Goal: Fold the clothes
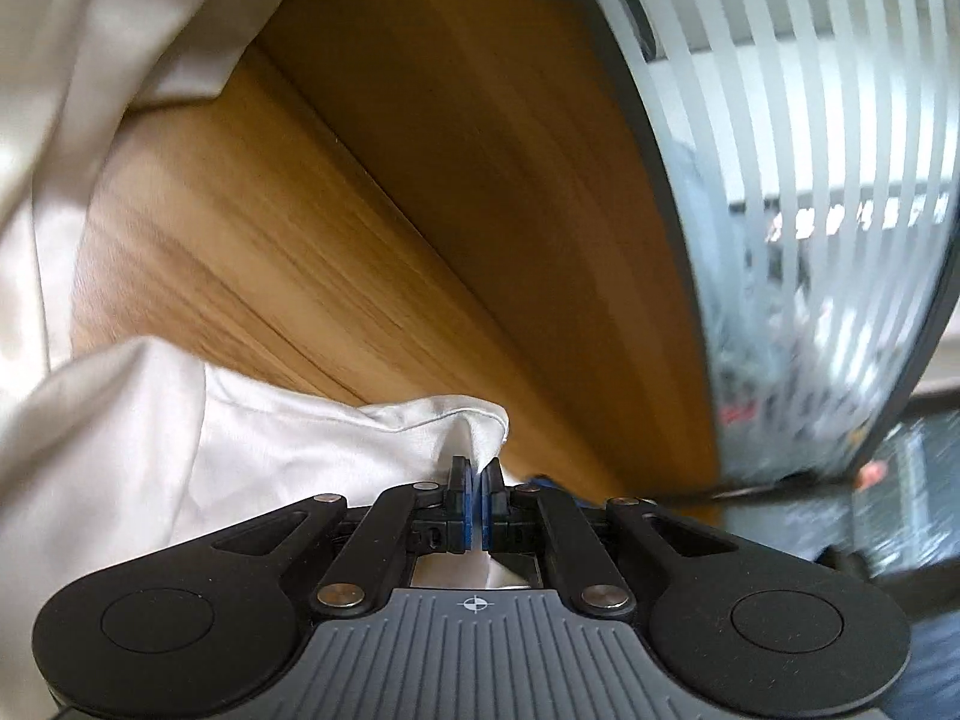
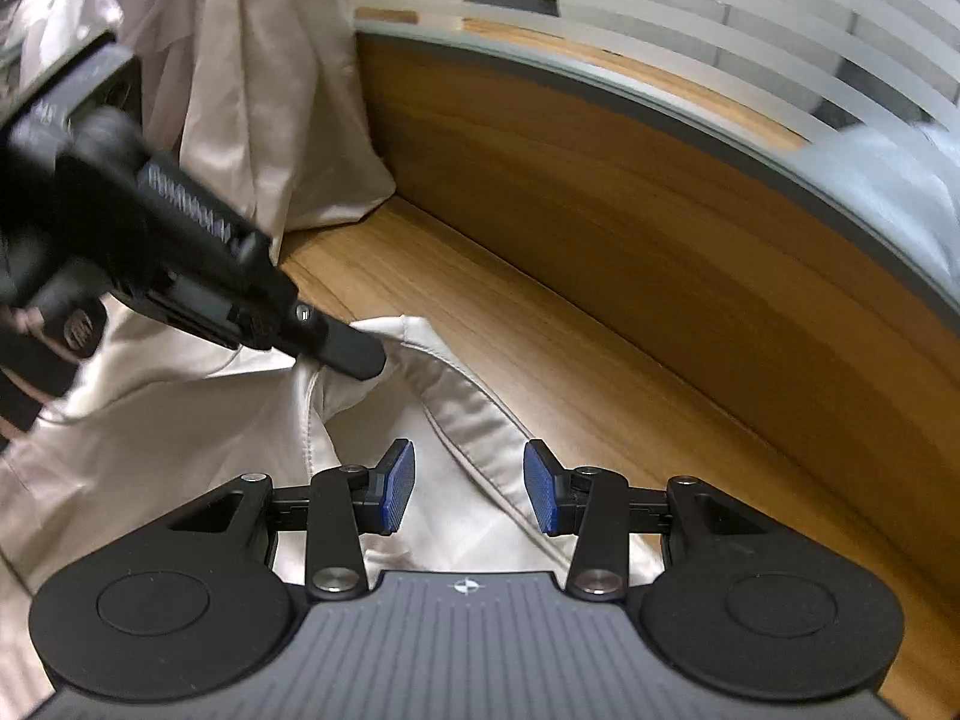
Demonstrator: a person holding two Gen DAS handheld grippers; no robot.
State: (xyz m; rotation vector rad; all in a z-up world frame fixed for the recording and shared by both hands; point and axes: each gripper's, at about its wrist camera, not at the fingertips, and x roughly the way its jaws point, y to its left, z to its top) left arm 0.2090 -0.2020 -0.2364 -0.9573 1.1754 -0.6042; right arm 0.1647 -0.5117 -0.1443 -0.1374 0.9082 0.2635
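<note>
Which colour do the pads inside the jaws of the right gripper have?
Blue, on black fingers. The pads show best in the right wrist view.

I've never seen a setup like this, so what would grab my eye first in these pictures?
Probably the shiny cream garment spread over the wooden table. The left gripper has its blue pads shut on a fold of the cloth, while the right gripper hangs open above a seam. Behind the table stands a striped frosted glass partition.

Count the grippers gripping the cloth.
1. The left gripper is shut on the cream cloth's edge, also seen at the left of the right wrist view. The right gripper hangs open above the cloth, its pads apart and pinching nothing.
</note>
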